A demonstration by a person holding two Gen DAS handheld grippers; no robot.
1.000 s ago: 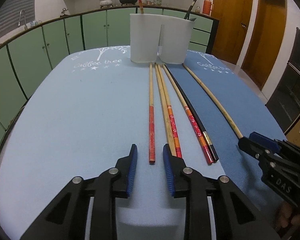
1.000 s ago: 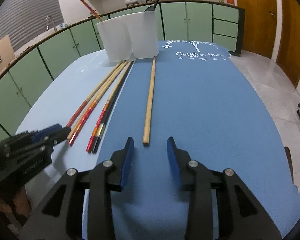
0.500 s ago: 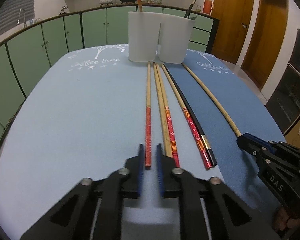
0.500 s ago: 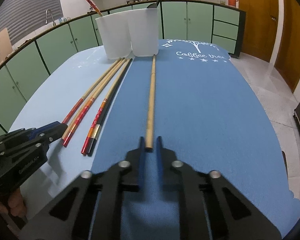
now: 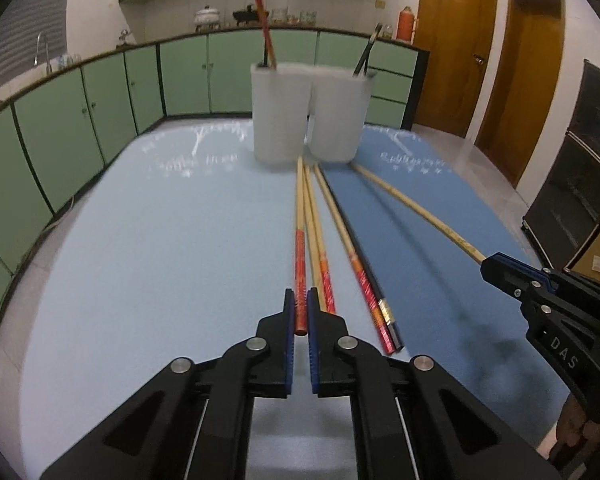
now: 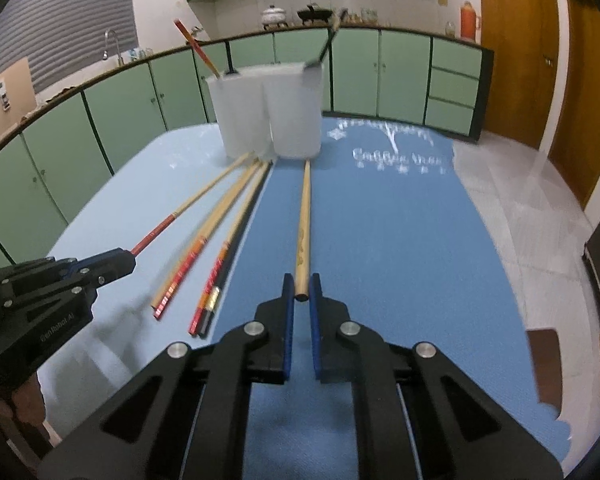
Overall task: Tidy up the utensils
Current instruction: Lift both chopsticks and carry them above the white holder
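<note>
My left gripper (image 5: 300, 300) is shut on the near end of a red-tipped chopstick (image 5: 300, 248) and holds it raised off the table. My right gripper (image 6: 301, 286) is shut on the near end of a plain wooden chopstick (image 6: 303, 224), also raised. Several more chopsticks (image 5: 340, 264) lie side by side between them on the blue cloth. Two white holder cups (image 5: 280, 112) (image 6: 294, 110) stand at the far end; the left one has a red chopstick in it, the right one a dark utensil.
The table (image 5: 140, 260) has a light blue cloth on the left and a darker blue mat (image 6: 380, 240) on the right. Green cabinets run behind it. Wooden doors (image 5: 456, 40) stand at the far right.
Both grippers closed from open onto the chopstick ends in front of them. Both then lifted those ends off the table, and the views moved up and forward.
</note>
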